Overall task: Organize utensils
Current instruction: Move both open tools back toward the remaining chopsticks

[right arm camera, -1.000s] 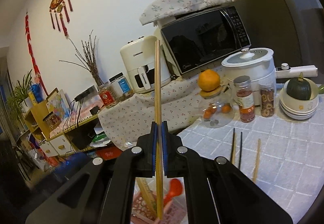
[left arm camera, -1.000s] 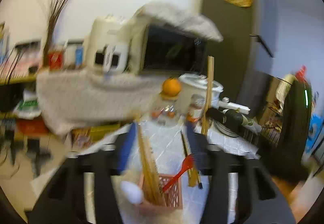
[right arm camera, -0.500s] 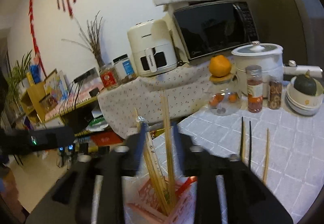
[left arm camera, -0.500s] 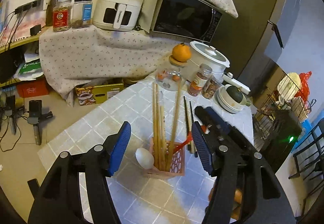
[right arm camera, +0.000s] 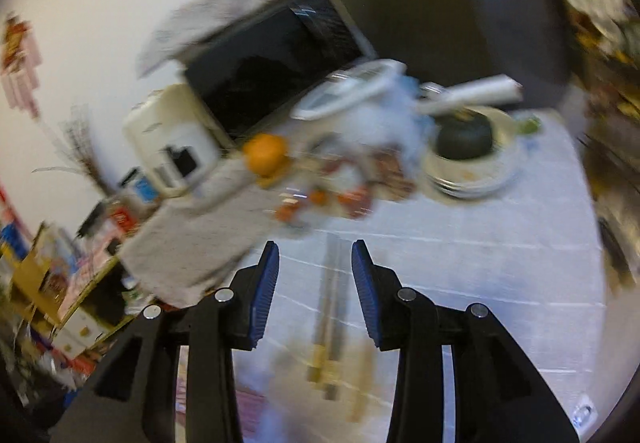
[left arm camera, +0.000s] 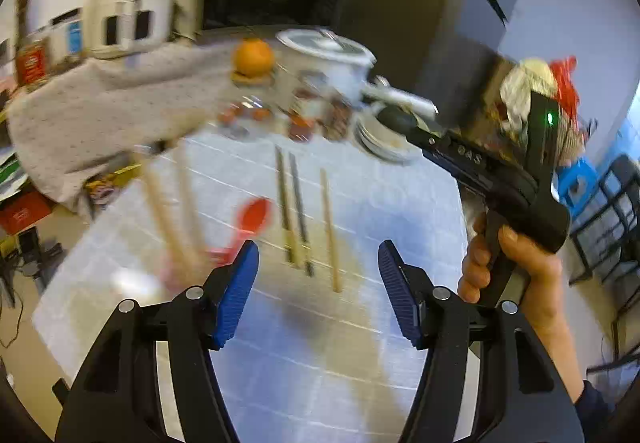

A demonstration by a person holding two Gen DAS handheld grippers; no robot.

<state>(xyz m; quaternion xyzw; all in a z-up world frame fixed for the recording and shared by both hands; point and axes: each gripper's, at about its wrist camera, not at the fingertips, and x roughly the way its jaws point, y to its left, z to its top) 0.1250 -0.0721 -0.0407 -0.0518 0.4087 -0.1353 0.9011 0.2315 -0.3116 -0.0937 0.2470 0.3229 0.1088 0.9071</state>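
Blur everywhere, but I can read both tools: my left gripper [left arm camera: 318,283] spread wide with nothing between its pads, my right gripper [right arm camera: 314,289] parted too, also bare. Dark chopsticks [left arm camera: 294,209] and one pale chopstick [left arm camera: 330,231] lie on the tiled table [left arm camera: 400,211] at centre frame; a red spoon [left arm camera: 252,219] sits just left of them, smeared.

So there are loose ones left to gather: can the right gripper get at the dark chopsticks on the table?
Probably yes. The right gripper is open and empty, and the dark chopsticks lie flat on the table right ahead between its fingers, though the view is blurred.
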